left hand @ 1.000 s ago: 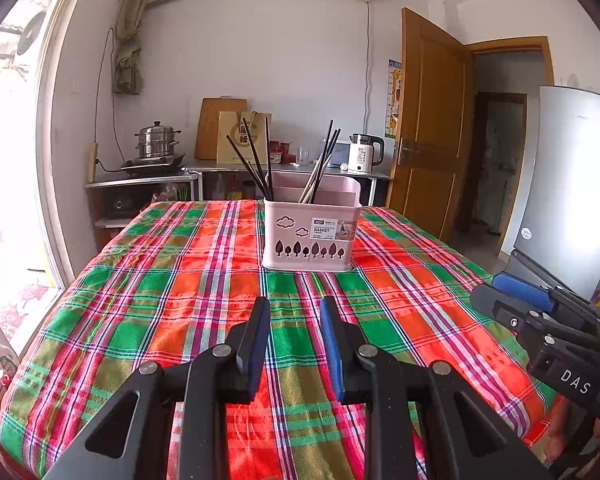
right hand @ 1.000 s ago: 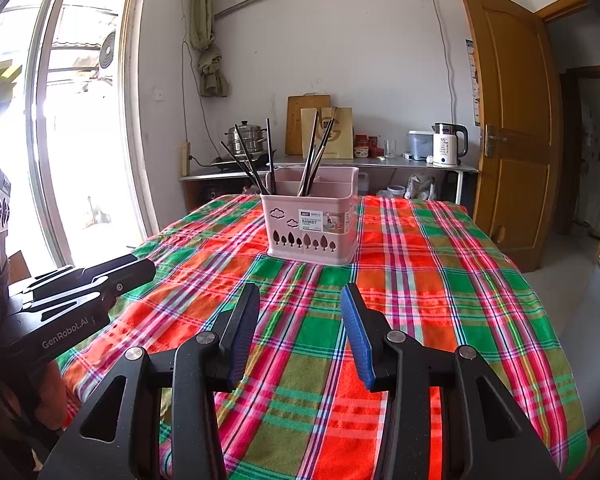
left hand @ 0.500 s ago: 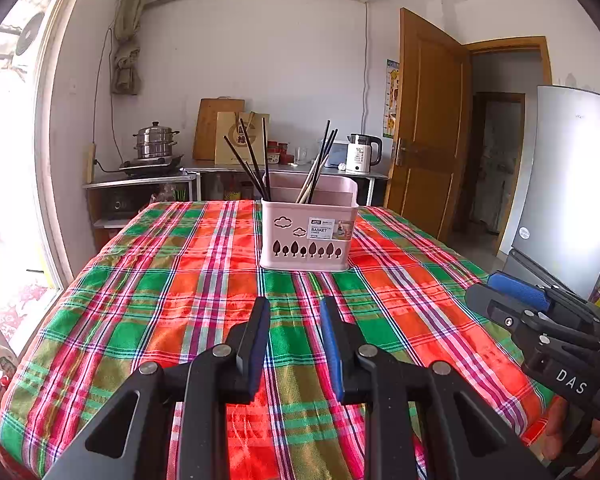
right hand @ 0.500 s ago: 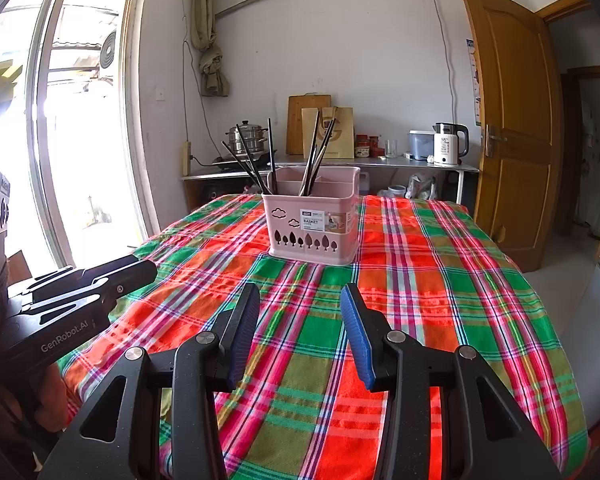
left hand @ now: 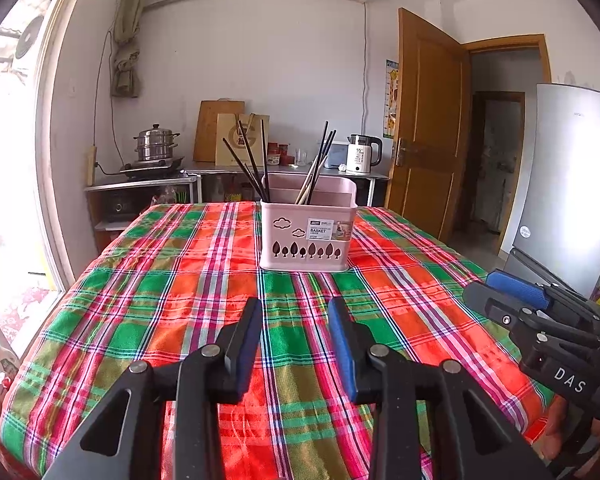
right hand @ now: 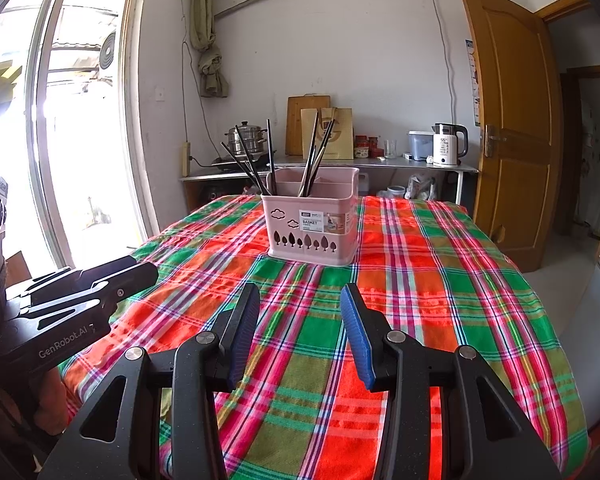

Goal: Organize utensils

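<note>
A pink utensil basket (left hand: 306,236) (right hand: 312,230) stands upright near the far middle of the plaid-covered table (left hand: 160,300) (right hand: 440,280). Several dark and pale chopsticks (left hand: 256,164) (right hand: 312,156) lean out of its compartments. My left gripper (left hand: 295,312) hovers over the near part of the table, well short of the basket; its jaws are opening with nothing between them. My right gripper (right hand: 300,300) stands open and empty at a similar distance. Each gripper also shows at the edge of the other's view: the right gripper (left hand: 540,320) and the left gripper (right hand: 84,292).
Behind the table a metal counter (right hand: 340,164) carries a steamer pot (left hand: 156,146), a cutting board, a paper bag and a white kettle (right hand: 446,144). A window lies to the left, a wooden door (right hand: 508,120) and a fridge (left hand: 568,184) to the right.
The left gripper's jaws have spread wider apart. The right gripper's gap looks the same. Neither hand has shifted noticeably.
</note>
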`<state>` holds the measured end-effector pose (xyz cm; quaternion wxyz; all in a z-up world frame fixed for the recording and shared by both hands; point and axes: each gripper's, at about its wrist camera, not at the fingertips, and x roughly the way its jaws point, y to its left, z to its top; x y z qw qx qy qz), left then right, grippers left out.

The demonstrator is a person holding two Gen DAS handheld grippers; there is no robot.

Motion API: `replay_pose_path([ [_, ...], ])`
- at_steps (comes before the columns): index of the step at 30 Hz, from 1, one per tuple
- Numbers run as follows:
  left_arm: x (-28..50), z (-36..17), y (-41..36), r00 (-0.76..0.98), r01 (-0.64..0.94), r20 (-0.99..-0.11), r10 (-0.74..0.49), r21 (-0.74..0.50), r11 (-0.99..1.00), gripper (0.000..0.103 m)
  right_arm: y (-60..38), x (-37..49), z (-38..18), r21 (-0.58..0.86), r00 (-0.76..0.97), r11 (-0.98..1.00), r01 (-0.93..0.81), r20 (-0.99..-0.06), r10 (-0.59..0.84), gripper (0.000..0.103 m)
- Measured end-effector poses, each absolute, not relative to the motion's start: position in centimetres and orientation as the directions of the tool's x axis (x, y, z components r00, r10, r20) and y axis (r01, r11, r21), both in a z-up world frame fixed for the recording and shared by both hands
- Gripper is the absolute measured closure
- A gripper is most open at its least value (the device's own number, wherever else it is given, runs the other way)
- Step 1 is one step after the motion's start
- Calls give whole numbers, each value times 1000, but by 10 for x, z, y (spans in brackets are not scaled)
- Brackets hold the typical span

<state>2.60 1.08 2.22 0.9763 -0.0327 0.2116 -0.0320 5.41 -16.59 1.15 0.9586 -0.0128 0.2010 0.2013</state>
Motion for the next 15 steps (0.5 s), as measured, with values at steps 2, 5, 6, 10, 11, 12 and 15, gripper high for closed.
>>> replay_pose_path([
  [2,25,23,11,909,52,-408,-81,-81,995,66,-166,54,12,56,838,919,-391,-391,381,60],
  [5,25,23,11,909,59,-407,-90,-88,994,66,-166,54,12,57,838,919,-391,-391,381,60],
  [6,25,23,11,908,61,-408,-92,-89,994,66,-166,54,12,56,839,919,-391,-390,381,60],
  [10,26,22,11,908,60,-410,-88,-82,995,66,-166,54,12,54,840,919,-390,-389,379,60],
  [11,26,21,11,908,60,-409,-87,-80,995,66,-166,54,12,54,840,919,-390,-389,378,60],
  [12,26,21,11,909,59,-408,-87,-80,995,66,-166,55,11,54,839,919,-390,-390,379,60],
  [15,25,22,11,914,55,-397,-83,-80,995,66,-166,55,12,52,839,919,-390,-391,379,60],
])
